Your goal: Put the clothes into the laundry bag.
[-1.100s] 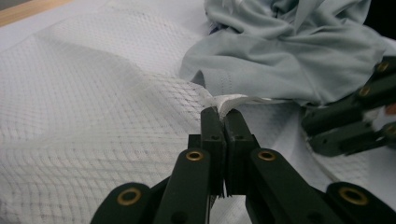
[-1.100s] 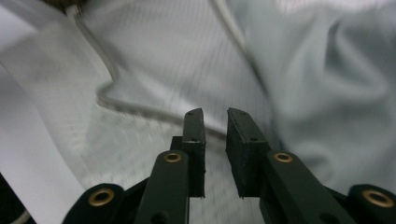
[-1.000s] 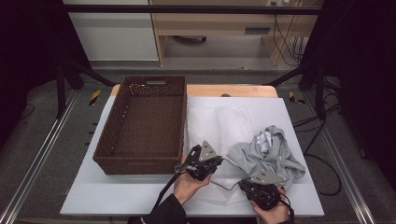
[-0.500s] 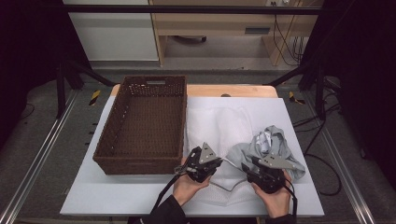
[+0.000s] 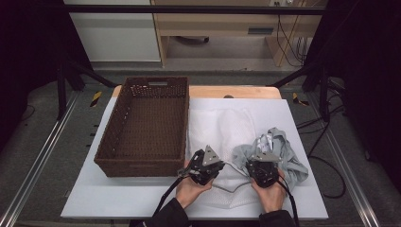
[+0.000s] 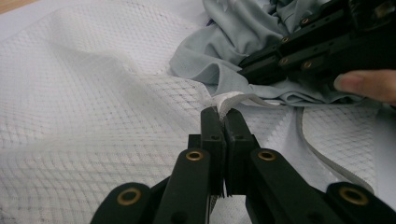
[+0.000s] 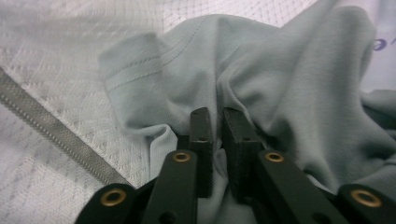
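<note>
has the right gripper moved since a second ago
Yes. The right gripper has slid away from the table's near edge, onto the grey garment, and its jaws have just been closing on that fabric.

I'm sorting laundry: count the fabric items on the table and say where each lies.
2. A white mesh laundry bag lies flat right of the wicker basket; a grey garment is bunched at the bag's right edge. More could be hidden underneath.

Both hands low and close together; left gripper [image 5: 204,165] jaws clamped tight, right gripper [image 5: 263,170] jaws just snapped closed, a small gap between them.
</note>
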### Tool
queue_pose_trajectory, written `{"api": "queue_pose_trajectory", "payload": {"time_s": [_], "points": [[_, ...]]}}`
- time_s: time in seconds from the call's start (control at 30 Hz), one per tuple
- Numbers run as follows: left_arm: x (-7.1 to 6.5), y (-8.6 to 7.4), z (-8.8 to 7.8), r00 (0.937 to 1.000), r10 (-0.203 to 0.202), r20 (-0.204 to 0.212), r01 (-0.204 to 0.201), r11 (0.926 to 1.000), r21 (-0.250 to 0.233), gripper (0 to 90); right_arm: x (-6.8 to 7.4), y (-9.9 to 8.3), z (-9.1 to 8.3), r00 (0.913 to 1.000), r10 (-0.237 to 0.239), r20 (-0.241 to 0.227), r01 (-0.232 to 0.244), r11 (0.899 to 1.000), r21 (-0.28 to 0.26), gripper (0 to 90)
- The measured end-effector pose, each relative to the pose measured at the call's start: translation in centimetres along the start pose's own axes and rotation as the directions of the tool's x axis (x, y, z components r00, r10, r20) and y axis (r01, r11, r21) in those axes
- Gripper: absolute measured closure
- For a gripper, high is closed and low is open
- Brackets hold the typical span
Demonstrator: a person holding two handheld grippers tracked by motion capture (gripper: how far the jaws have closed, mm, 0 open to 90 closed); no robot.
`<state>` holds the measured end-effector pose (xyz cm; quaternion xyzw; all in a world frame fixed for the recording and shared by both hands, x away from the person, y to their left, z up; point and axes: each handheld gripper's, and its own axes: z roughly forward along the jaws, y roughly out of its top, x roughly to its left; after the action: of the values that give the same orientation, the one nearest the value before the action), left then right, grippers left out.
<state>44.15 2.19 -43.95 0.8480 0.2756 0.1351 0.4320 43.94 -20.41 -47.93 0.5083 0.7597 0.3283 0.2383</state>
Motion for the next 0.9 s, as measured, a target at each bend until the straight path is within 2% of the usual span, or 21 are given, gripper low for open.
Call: {"api": "queue_pose_trajectory", "payload": {"time_s": [0.07, 0.17, 0.23, 0.27, 0.3, 0.33, 0.37, 0.43, 0.47, 0.57, 0.63, 0.73, 0.77, 0.8, 0.83, 0.9], "points": [[0.0, -0.1, 0.1, 1.0, 0.0, -0.003, 0.0, 1.0, 0.003, 88.5, -0.3, 0.1, -0.5, 0.9999, 0.011, -0.013, -0.012, 0.999, -0.031, 85.0], [0.2, -0.2, 0.2, 1.0, -0.005, -0.007, 0.006, 1.0, 0.007, 88.5, -0.6, 0.5, -2.7, 0.9985, 0.015, -0.052, -0.022, 0.99, -0.143, 85.7], [0.4, -0.1, 0.4, 0.9998, -0.016, -0.012, 0.016, 0.9998, 0.008, 88.5, -0.6, 1.2, -4.8, 0.9963, 0.001, -0.086, -0.02, 0.975, -0.219, 86.0], [0.5, -0.1, 0.4, 0.9996, -0.025, -0.012, 0.025, 0.9997, 0.007, 88.5, -0.6, 1.5, -5.5, 0.9948, -0.006, -0.102, -0.018, 0.97, -0.24, 86.0], [0.5, 0.0, 0.4, 0.9995, -0.03, -0.015, 0.03, 0.9995, 0.008, 88.5, -0.2, 1.9, -7.2, 0.9905, -0.037, -0.133, -0.003, 0.956, -0.292, 86.2], [0.6, 0.0, 0.5, 0.9992, -0.034, -0.021, 0.034, 0.9994, 0.007, 88.5, -0.2, 1.9, -7.2, 0.9905, -0.037, -0.133, -0.003, 0.956, -0.292, 86.2], [0.6, 0.2, 0.5, 0.9989, -0.039, -0.025, 0.039, 0.9992, 0.006, 88.5, 0.1, 1.9, -7.8, 0.9875, -0.055, -0.147, 0.007, 0.951, -0.308, 86.2], [0.8, 0.4, 0.5, 0.9983, -0.053, -0.025, 0.053, 0.9986, -0.001, 88.5, 0.8, 1.7, -8.7, 0.9776, -0.085, -0.193, 0.017, 0.944, -0.329, 86.3], [0.9, 0.7, 0.4, 0.9978, -0.062, -0.025, 0.062, 0.9981, -0.006, 88.5, 1.1, 1.5, -8.8, 0.9733, -0.091, -0.211, 0.017, 0.944, -0.328, 86.3], [0.8, 1.3, 0.3, 0.9964, -0.081, -0.027, 0.08, 0.9963, -0.033, 88.5, 2.3, 0.9, -8.6, 0.9522, -0.124, -0.279, 0.03, 0.947, -0.319, 86.4], [0.7, 1.9, 0.1, 0.9964, -0.082, -0.022, 0.081, 0.9953, -0.053, 88.5, 3.1, 0.5, -7.8, 0.9409, -0.141, -0.308, 0.045, 0.953, -0.299, 86.3], [0.2, 2.7, -0.5, 0.9975, -0.068, -0.017, 0.067, 0.994, -0.086, 88.6, 4.5, 0.1, -5.6, 0.9328, -0.141, -0.332, 0.064, 0.971, -0.231, 86.1], [0.0, 2.8, -0.6, 0.9978, -0.065, -0.014, 0.063, 0.9936, -0.094, 88.6, 4.8, -0.1, -4.8, 0.9341, -0.15, -0.324, 0.083, 0.974, -0.211, 86.0], [-0.2, 2.9, -0.7, 0.9982, -0.058, -0.013, 0.056, 0.9935, -0.099, 88.6, 5.2, -0.3, -3.3, 0.9399, -0.142, -0.31, 0.091, 0.98, -0.175, 85.7], [-0.4, 3.0, -0.8, 0.9986, -0.05, -0.014, 0.048, 0.9937, -0.101, 88.6, 5.2, -0.3, -3.3, 0.9399, -0.142, -0.31, 0.091, 0.98, -0.175, 85.7], [-0.7, 2.9, -0.8, 0.9991, -0.035, -0.022, 0.033, 0.9949, -0.095, 88.6, 5.2, -0.4, -2.0, 0.9502, -0.127, -0.285, 0.087, 0.985, -0.148, 85.4]]}}
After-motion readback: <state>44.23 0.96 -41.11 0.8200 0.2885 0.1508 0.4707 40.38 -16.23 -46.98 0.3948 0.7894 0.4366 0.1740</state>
